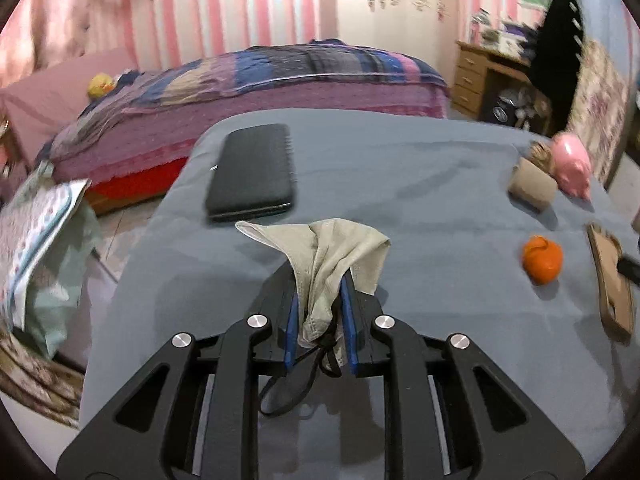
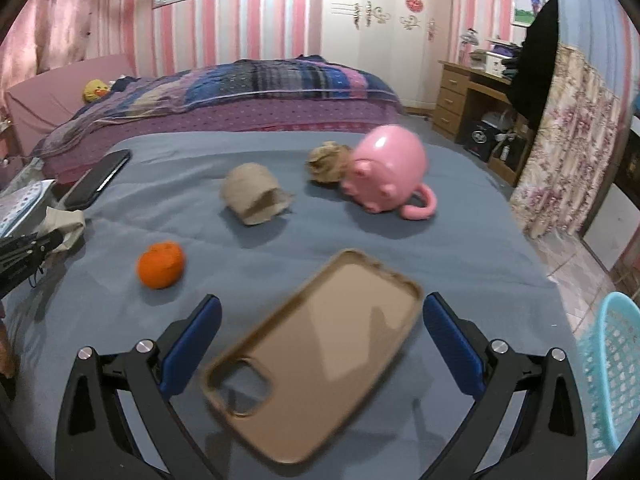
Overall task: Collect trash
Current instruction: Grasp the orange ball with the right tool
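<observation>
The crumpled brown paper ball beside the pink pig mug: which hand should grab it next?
Probably the right. The right gripper is open and empty, facing the crumpled brown paper ball beside the pink pig mug. The left gripper is already shut on the pale used face mask.

both wrist views look low and slantwise down across the grey cloth-covered table (image 1: 440,208) toward the patchwork-quilted bed (image 2: 248,92), sharing the round orange fruit (image 1: 542,259).
</observation>
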A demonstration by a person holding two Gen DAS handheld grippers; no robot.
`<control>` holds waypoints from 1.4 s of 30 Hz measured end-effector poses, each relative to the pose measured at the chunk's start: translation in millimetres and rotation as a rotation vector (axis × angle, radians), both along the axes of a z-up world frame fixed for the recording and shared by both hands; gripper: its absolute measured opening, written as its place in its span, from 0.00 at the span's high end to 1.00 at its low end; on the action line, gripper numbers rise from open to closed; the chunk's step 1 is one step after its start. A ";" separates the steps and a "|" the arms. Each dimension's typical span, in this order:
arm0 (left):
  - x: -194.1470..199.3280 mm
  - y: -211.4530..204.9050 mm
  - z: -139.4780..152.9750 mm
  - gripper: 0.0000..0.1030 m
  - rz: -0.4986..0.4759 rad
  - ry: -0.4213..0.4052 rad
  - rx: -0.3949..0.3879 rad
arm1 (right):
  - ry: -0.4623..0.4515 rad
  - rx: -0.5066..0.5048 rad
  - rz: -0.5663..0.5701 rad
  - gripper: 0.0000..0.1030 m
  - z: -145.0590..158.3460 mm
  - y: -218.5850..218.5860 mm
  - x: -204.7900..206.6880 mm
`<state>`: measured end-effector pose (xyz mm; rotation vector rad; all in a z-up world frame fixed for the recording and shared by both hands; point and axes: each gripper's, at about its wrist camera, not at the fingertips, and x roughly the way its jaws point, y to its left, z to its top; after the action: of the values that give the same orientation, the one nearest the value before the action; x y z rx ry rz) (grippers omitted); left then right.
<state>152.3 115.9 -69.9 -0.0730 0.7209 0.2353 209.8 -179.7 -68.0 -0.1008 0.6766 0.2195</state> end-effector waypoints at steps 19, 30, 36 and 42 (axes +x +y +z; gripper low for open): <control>0.4 20.8 -8.7 0.83 0.046 -0.015 -0.101 | 0.095 -0.023 0.204 0.27 -11.7 103.9 22.4; 0.3 27.2 -12.3 0.83 0.041 -0.007 -0.120 | 0.031 0.019 0.199 0.71 7.0 86.4 4.1; 4.6 22.9 -13.9 0.83 0.018 0.014 -0.107 | -0.011 -0.009 0.100 0.71 30.8 30.5 -25.8; 8.5 7.3 -8.7 0.83 0.006 0.029 -0.035 | -0.035 0.006 -0.023 0.71 38.8 -40.5 -44.5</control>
<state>160.9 123.3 -78.6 -0.1051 0.7543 0.2296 165.3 -220.2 -29.2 -0.0908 0.6419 0.1971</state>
